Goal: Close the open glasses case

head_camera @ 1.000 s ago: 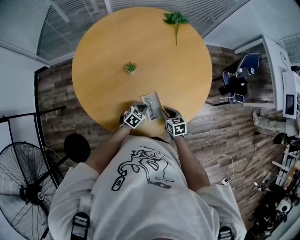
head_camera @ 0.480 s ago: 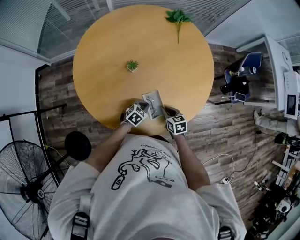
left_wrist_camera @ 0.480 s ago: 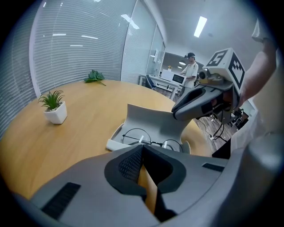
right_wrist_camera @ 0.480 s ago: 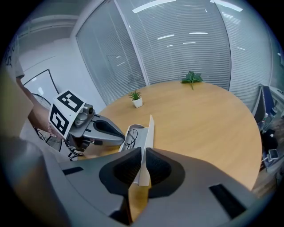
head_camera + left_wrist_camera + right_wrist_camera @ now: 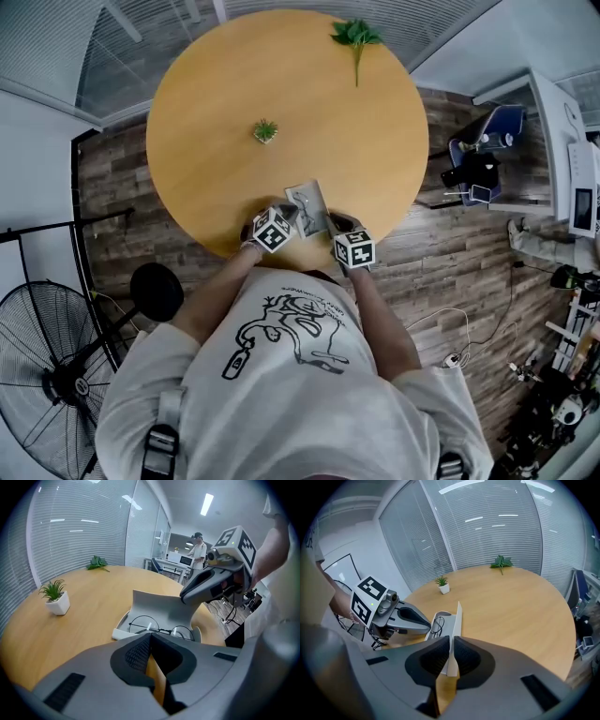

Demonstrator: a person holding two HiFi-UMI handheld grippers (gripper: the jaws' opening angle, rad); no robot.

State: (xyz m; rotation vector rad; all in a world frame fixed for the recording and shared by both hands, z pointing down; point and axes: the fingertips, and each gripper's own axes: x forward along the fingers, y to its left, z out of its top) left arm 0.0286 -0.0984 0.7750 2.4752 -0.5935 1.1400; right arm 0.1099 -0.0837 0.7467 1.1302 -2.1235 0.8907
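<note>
Glasses case (image 5: 307,208) lies open at the near edge of the round wooden desk (image 5: 206,84), close to the person, between the two tools. Farther out on the desk, to the left, stands a small potted plant (image 5: 264,132) in a white pot. The left hand-held gripper (image 5: 150,638) points at the case's near side with its jaws drawn together and nothing between them; whether its tips touch the case I cannot tell. Just ahead of it, round wire-rimmed glasses (image 5: 159,630) rest in the pale tray of the case, and the lid (image 5: 164,606) rises upright behind them. The right hand-held gripper (image 5: 451,641) is clamped on the thin free edge of that lid, which shows edge-on between its jaws. A leafy green sprig (image 5: 354,37) lies at the desk's far right rim.
</note>
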